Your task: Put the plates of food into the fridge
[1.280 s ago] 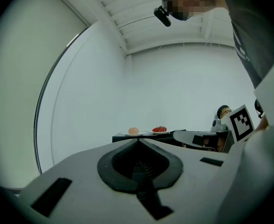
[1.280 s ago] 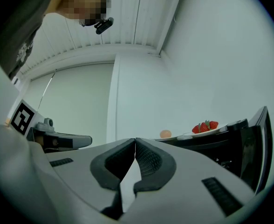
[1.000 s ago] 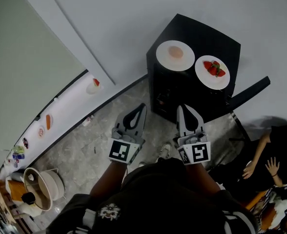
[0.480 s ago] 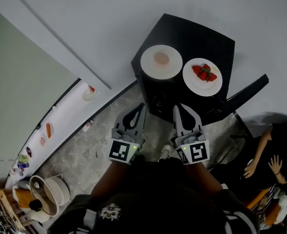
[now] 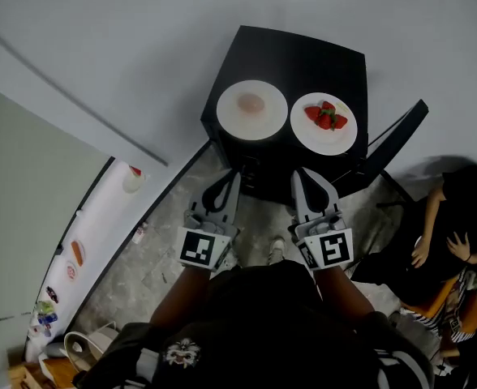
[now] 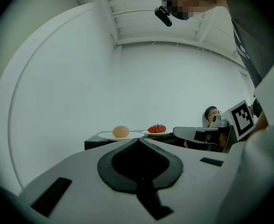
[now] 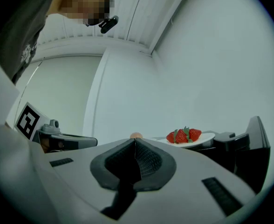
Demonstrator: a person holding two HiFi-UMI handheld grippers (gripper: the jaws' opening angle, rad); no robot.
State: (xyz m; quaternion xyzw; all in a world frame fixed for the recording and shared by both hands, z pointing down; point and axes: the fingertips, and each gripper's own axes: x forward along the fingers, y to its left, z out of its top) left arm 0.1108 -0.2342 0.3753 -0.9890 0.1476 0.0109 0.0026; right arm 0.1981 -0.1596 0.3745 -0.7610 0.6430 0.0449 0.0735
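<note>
Both grippers empty and closed, just short of the fridge - plates on its top.

My left gripper point(image 5: 232, 178) and right gripper point(image 5: 301, 175) sit side by side, pointing roughly level at the front of the small black fridge point(image 5: 303, 55). On each one the fingers are pressed together with nothing between them. Two white plates rest on the fridge top, just beside each other and clear of both grippers. The plate with a pale round food item point(image 5: 269, 120) is on the left and the strawberry plate point(image 5: 324, 142) on the right. The fridge door point(image 5: 394, 140) stands swung out on the right side - I can't see the interior from any view. A seated person point(image 5: 457, 233) is on the floor to the right of the fridge, beyond the door.
</note>
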